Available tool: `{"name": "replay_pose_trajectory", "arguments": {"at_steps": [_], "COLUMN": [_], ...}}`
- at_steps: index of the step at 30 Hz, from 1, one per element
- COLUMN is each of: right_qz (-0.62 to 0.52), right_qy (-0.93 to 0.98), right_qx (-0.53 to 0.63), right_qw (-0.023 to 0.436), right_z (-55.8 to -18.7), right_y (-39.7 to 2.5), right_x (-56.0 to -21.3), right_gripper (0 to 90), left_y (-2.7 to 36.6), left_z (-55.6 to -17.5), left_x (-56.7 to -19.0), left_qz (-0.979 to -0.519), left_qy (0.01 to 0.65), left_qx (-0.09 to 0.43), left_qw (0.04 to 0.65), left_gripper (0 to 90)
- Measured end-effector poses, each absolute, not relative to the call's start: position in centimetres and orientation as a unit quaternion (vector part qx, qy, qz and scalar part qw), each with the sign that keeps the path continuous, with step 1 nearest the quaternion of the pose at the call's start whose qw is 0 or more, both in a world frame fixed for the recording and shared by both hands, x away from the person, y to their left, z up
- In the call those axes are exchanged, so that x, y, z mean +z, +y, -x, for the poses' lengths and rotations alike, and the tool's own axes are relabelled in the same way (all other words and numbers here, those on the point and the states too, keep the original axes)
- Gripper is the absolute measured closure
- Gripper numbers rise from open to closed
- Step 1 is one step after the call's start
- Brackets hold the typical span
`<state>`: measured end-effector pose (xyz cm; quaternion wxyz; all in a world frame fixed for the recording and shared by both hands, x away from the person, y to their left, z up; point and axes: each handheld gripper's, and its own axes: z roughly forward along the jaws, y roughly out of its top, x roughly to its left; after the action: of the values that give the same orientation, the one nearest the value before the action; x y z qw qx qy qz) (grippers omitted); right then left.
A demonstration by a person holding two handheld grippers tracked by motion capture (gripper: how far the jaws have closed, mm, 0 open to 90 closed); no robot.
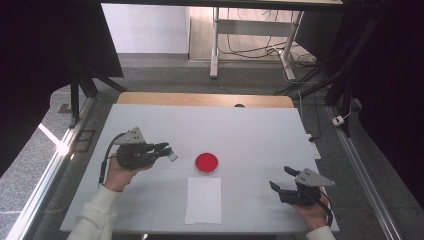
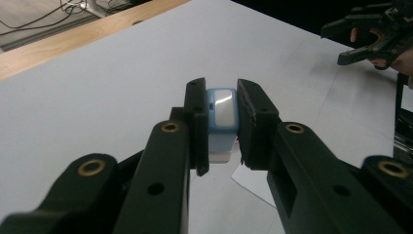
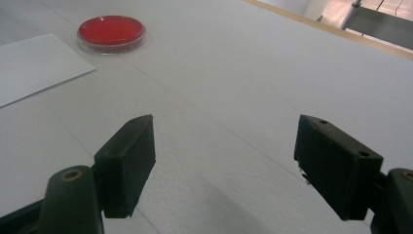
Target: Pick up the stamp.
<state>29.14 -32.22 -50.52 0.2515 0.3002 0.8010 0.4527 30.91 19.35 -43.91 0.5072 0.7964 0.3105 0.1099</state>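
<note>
My left gripper [image 1: 167, 150] is shut on a small light-blue and white block [image 2: 221, 119], held above the table at the left; the block [image 1: 172, 155] pokes out of the jaws toward a round red dish [image 1: 206, 162] at the table's middle. The same red dish [image 3: 111, 32] lies far left in the right gripper view. A white sheet of paper [image 1: 204, 200] lies just in front of the dish. My right gripper [image 1: 281, 179] stands open near the front right edge, nothing between its jaws; it is also seen as the right gripper [image 2: 351, 39] far off.
The white tabletop [image 1: 250, 135] ends in a wooden strip [image 1: 205, 99] at the far side. A cable and a socket strip [image 1: 314, 148] lie off the right edge. Desk legs and cables stand on the floor beyond.
</note>
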Motion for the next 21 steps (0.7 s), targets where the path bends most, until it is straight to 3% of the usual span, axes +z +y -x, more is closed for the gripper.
{"name": "replay_pose_trajectory", "arguments": {"at_steps": [21], "right_qz": [-0.302], "right_qy": [0.801], "right_qx": [0.452], "right_qw": [0.252], "right_z": [-29.1], "right_y": [-32.2], "right_x": [-50.6], "right_gripper": [22.7], "left_y": [16.0], "left_z": [-30.6], "left_x": [-43.6], "left_qz": [-0.805], "left_qy": [0.280], "left_qx": [0.098], "left_qw": [0.514], "left_gripper": [75.8]}}
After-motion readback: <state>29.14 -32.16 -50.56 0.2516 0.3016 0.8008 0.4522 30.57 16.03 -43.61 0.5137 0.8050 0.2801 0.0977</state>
